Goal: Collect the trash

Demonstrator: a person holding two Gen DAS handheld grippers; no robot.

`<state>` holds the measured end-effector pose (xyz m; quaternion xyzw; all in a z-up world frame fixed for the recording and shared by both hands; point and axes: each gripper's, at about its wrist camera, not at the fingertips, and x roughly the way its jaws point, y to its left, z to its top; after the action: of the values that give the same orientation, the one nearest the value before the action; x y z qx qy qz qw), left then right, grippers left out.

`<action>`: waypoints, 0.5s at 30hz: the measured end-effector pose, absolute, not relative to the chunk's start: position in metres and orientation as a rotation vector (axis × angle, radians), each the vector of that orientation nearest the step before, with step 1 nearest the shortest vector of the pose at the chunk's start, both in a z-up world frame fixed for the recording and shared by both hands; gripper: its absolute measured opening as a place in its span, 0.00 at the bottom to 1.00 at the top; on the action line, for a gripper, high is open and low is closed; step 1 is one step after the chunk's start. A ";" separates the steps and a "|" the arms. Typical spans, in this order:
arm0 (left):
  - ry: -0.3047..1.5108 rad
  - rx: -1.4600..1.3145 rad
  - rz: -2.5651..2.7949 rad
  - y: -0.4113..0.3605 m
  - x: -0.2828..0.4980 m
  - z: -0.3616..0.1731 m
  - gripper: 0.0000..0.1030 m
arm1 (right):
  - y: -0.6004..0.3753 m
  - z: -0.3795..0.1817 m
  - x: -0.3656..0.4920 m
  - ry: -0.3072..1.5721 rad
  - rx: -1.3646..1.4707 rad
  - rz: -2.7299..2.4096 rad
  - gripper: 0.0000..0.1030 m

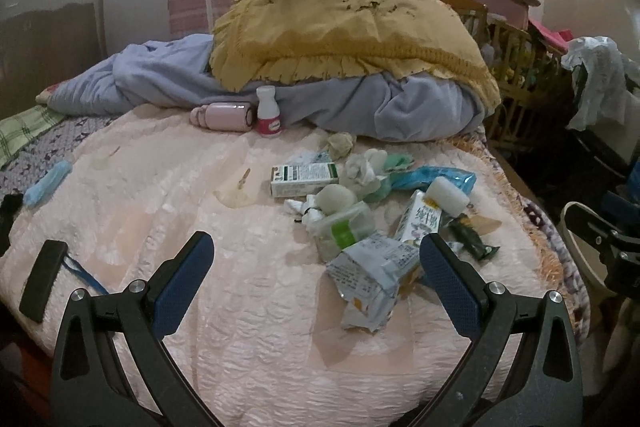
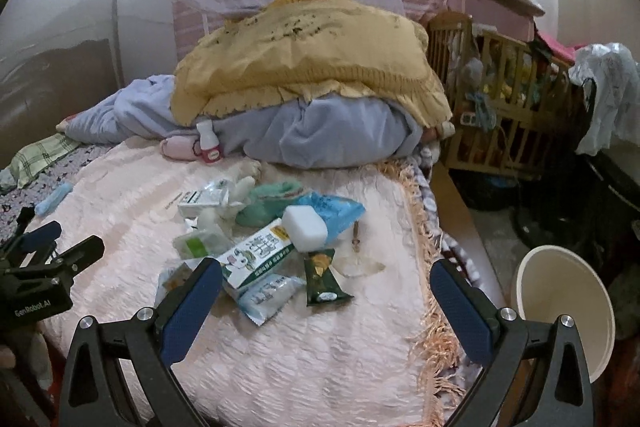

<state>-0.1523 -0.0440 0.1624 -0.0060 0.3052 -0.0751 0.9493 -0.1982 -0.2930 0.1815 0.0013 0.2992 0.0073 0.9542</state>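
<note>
- Our left tool (image 1: 316, 259) hangs over the bed (image 1: 240, 307) released, its blue pads spread wide with nothing between them.
- Our right tool (image 2: 326, 287) is likewise spread wide and grips nothing.
- The trash lies in a loose pile on the pink bedspread, toward the bed's right edge: a crumpled foil wrapper (image 1: 372, 279) nearest the left tool, a green-and-white milk carton (image 2: 256, 255), a white foam block (image 2: 306, 227) resting on a blue packet (image 2: 336, 205), and a dark green sachet (image 2: 322, 283).
- A small white box (image 1: 304, 179) sits at the pile's far side.
- A white bottle (image 1: 269, 111) stands upright against the heaped bedding, just beside a pink roll (image 1: 224, 115).
- A cream bucket (image 2: 564, 307) stands on the floor right of the bed.
</note>
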 end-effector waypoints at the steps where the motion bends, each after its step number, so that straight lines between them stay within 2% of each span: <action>1: 0.619 -0.015 -0.158 -0.045 -0.154 0.163 1.00 | -0.292 0.184 -0.199 0.600 0.006 0.018 1.00; 15: 0.586 -0.009 -0.144 -0.050 -0.158 0.171 1.00 | -0.285 0.194 -0.211 0.556 0.028 0.069 1.00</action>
<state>-0.1583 -0.0499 0.1708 -0.0042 0.2887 -0.0710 0.9548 -0.2109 -0.2853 0.1936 0.0139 0.2745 0.0342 0.9609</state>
